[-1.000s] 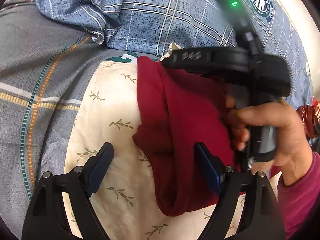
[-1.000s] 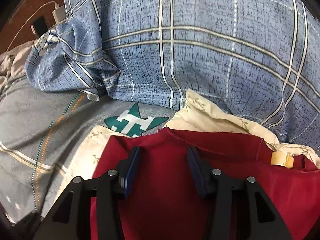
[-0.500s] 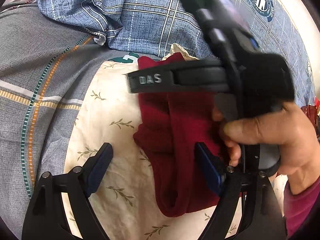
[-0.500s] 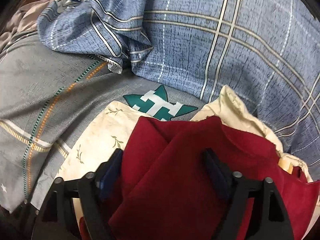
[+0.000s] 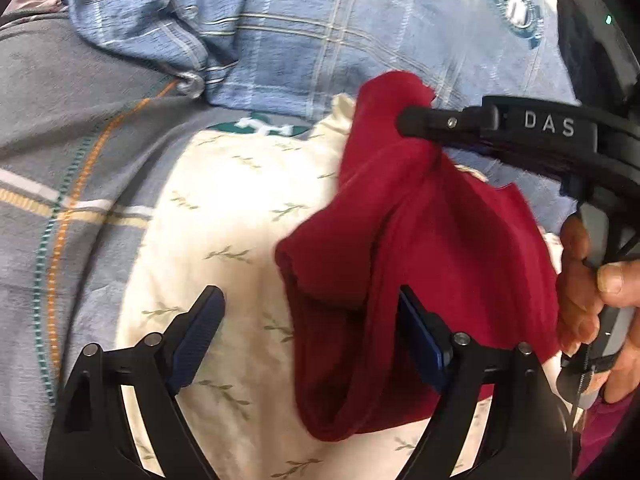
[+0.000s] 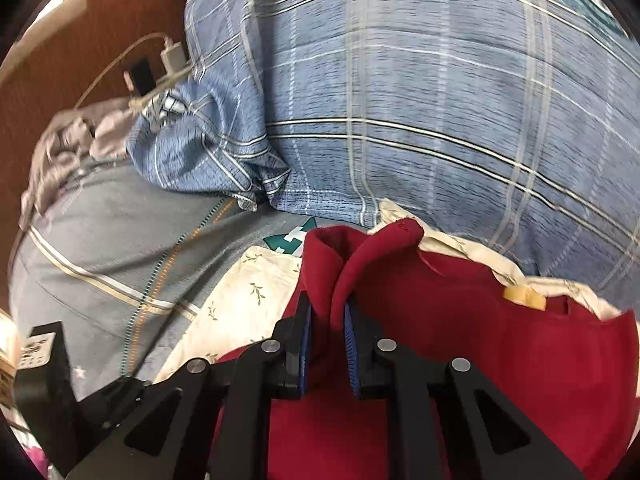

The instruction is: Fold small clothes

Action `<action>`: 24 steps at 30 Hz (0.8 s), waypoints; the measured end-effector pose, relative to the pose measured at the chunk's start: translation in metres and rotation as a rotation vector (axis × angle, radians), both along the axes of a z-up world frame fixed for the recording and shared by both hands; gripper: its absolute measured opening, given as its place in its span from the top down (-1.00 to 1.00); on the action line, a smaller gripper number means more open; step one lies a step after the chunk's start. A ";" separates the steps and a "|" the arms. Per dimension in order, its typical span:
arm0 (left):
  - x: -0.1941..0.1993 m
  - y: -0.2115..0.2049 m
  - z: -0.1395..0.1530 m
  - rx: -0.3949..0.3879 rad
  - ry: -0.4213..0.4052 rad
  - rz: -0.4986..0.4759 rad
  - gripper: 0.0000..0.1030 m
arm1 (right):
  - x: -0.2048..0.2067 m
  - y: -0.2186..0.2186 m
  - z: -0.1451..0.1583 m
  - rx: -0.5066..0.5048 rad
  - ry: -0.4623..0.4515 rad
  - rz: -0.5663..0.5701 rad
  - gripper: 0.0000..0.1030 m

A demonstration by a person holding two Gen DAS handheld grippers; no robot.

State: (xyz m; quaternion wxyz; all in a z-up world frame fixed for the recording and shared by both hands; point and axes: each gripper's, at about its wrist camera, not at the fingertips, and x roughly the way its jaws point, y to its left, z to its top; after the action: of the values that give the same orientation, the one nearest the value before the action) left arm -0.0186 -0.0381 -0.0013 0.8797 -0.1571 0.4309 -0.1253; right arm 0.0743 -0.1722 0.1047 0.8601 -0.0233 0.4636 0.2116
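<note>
Garment: soft, light dark-red knit cloth (image 6: pixel 460 320) on cream leaf-print sheet (image 5: pixel 224 240); drapes, best gripped at edges.
Right gripper (image 6: pixel 328 336): jaws closing, pinching a red fold.
Left gripper (image 5: pixel 308 336): jaws wide, holding nothing.

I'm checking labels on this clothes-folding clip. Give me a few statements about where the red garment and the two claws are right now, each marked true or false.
1. The right claw has a fold of the red garment between its pads. True; its jaws are closing on it.
2. The left claw grips the garment. False: it stands open, one pad over the cream leaf-print cloth, the other beside the garment.
3. The garment lies flat. False: the pinched fold is lifted.
4. A blue plaid quilt lies beyond the garment. True.
</note>
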 end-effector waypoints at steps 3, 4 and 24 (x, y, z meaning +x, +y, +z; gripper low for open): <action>0.000 -0.008 0.003 -0.046 -0.004 -0.092 0.17 | 0.006 -0.010 -0.001 0.037 0.023 -0.021 0.72; -0.002 -0.012 0.005 -0.051 -0.012 -0.117 0.34 | 0.007 -0.013 -0.001 0.047 0.032 -0.020 0.72; -0.010 -0.014 0.018 -0.067 -0.054 -0.148 0.64 | 0.028 0.054 -0.041 -0.146 0.129 0.046 0.37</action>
State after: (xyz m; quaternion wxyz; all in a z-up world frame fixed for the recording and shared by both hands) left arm -0.0287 -0.0524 0.0164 0.8737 -0.1507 0.4129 -0.2084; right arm 0.1027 -0.1182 0.0639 0.8195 -0.0826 0.5314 0.1979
